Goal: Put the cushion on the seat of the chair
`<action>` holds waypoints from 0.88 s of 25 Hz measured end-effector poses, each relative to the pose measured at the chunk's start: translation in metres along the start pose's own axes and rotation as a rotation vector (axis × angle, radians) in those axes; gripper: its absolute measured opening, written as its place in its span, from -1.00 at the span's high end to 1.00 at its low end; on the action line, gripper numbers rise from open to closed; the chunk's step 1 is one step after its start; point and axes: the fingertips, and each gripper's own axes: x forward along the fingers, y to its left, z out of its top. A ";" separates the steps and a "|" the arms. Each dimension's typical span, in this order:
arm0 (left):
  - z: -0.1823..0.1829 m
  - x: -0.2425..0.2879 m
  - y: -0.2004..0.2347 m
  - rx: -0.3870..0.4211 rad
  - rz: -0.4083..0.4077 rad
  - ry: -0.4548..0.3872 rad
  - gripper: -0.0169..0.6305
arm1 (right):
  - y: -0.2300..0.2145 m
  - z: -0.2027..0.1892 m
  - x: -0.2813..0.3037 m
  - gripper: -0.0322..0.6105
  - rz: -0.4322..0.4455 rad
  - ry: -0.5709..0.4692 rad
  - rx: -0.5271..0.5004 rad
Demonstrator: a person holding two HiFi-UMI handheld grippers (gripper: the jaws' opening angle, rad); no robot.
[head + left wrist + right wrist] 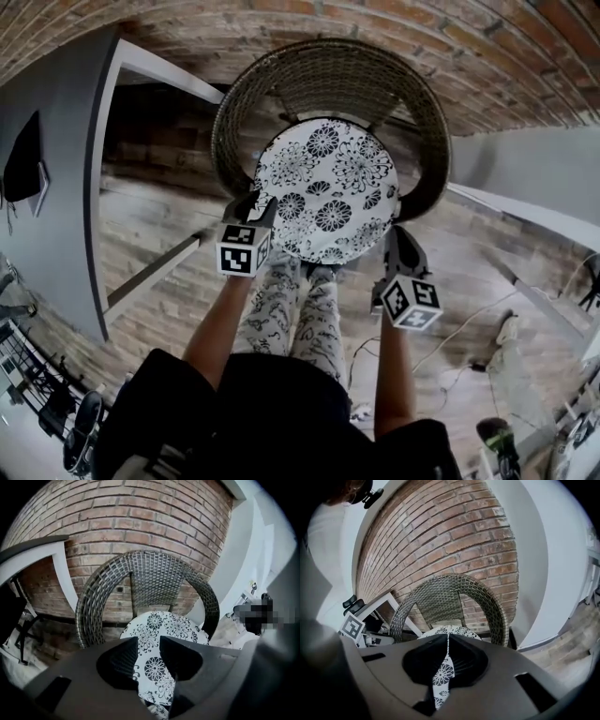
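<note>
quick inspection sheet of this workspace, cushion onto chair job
surface: plank floor, no worktop seen
job's things: floral cushion held up at the wicker chair; contact with the seat unclear
clutter: small items on the floor at right, too small to name
grippers: left gripper closed on the cushion's left edge; right gripper pinching its right edge
cables: white cable on the floor at right
surroundings: brick wall, grey table at left

Left forearm (pixel 220 323), right forearm (pixel 394 375) reach forward. Left hand-held gripper (pixel 255 204): jaws part-closed on cushion (pixel 328 187) rim. Right hand-held gripper (pixel 397 236): jaws nearly together, pinching its edge.
</note>
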 end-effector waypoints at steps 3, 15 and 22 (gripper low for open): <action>0.022 -0.013 -0.007 -0.001 -0.012 -0.041 0.60 | 0.001 0.012 -0.007 0.89 -0.007 -0.017 0.009; 0.098 -0.078 -0.043 0.054 -0.104 -0.198 0.92 | 0.024 0.076 -0.048 0.90 0.017 -0.144 0.037; 0.134 -0.112 -0.078 0.082 -0.243 -0.256 0.92 | 0.039 0.105 -0.072 0.90 0.030 -0.180 0.032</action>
